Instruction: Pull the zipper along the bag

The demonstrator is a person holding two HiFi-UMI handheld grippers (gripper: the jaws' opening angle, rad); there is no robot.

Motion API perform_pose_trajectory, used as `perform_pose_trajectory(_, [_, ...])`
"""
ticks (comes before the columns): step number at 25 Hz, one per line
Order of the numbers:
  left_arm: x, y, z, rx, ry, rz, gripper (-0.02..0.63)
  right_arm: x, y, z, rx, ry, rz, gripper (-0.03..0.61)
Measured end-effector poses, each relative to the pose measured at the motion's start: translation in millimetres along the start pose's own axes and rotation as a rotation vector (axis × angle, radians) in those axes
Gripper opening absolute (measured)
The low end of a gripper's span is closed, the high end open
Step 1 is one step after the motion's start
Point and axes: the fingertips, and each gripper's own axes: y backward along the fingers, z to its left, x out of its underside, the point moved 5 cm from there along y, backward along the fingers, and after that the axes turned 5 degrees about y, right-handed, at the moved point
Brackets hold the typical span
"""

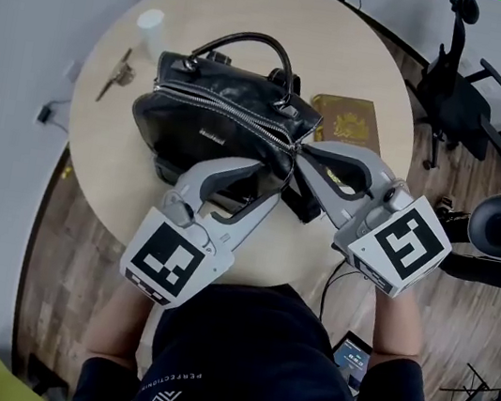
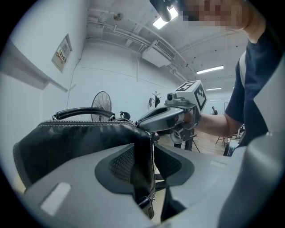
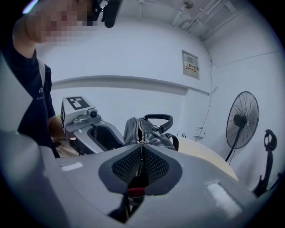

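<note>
A black leather handbag point(image 1: 218, 109) lies on the round wooden table point(image 1: 369, 62), its silver zipper running along the top. My right gripper point(image 1: 301, 151) is shut on the zipper pull point(image 3: 141, 153) at the bag's right end; in the right gripper view the pads meet around it and the zipper line point(image 3: 141, 129) runs straight away from them. My left gripper point(image 1: 269, 177) sits at the bag's near right corner. In the left gripper view a fold of the bag point(image 2: 143, 151) stands between the jaws and rests against the left pad point(image 2: 118, 162), with a thin gap at the other pad.
A brown booklet point(image 1: 347, 121) lies just behind the right gripper. A white cup point(image 1: 151, 24) and a small metal object point(image 1: 117, 75) sit at the table's far left. An office chair point(image 1: 460, 87) stands beyond the table at right, and a floor fan point(image 3: 242, 120) is nearby.
</note>
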Motion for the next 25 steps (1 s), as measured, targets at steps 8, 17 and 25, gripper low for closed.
perform_pose_trajectory(8, [3,0,2,0.031,0.004,-0.006,0.161,-25,-1,-1,0.024,0.091,0.053,0.014])
perform_pose_trajectory(17, [4,2,2,0.052,-0.018,0.012,0.141,-28,-4,4,0.028,0.19,0.091,0.012])
perform_pose_trajectory(25, [4,-1,-3,0.049,-0.025,0.005,0.164,-34,-6,6,0.018,0.236,0.114,0.012])
